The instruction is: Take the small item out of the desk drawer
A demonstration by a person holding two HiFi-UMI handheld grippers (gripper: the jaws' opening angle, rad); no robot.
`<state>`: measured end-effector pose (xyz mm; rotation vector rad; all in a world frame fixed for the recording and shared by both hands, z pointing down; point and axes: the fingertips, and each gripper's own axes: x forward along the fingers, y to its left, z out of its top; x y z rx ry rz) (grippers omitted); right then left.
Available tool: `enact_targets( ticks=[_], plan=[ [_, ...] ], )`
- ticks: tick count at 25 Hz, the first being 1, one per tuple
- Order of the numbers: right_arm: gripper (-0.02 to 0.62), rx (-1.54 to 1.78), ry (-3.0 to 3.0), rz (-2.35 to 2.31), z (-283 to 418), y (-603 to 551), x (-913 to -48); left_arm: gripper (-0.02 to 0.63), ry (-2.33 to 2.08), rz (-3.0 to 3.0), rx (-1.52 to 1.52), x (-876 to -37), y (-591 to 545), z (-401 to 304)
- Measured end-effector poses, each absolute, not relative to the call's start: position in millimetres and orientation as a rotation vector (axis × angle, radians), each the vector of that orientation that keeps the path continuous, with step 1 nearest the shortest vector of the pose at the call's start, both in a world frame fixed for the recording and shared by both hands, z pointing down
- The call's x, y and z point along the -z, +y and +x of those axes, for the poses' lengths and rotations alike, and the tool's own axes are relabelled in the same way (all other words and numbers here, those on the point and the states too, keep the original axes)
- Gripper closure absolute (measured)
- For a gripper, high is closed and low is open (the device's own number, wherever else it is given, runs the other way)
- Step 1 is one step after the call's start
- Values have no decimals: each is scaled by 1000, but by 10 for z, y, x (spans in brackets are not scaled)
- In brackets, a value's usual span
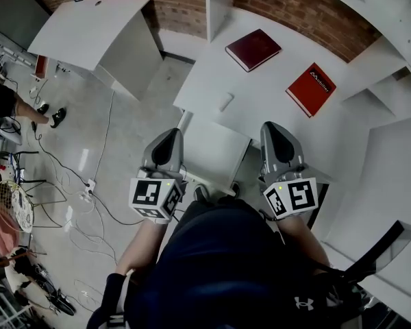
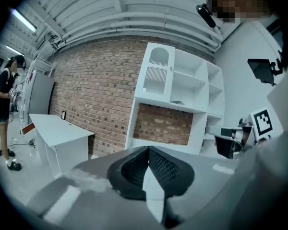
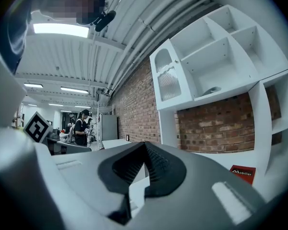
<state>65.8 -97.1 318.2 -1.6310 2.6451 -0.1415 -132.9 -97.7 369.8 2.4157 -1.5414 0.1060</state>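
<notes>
The left tongs are pressed fully together with nothing between them. The right tongs look closed and empty too. Both hover in front of the white desk, touching nothing. A small white oblong item lies on it, near a dark red book and a bright red book. A brick wall stands behind.

Desk smooth matt white; brick wall rough; floor smooth, faintly glossy.
</notes>
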Motion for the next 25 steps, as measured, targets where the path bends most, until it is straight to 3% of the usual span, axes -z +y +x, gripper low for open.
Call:
enact_targets(
  ticks=[25],
  plan=[
    [594,101,2641,-1632,771,-978,-3157,603,-1502,2407,-153,-3867,-958,-1179]
  ],
)
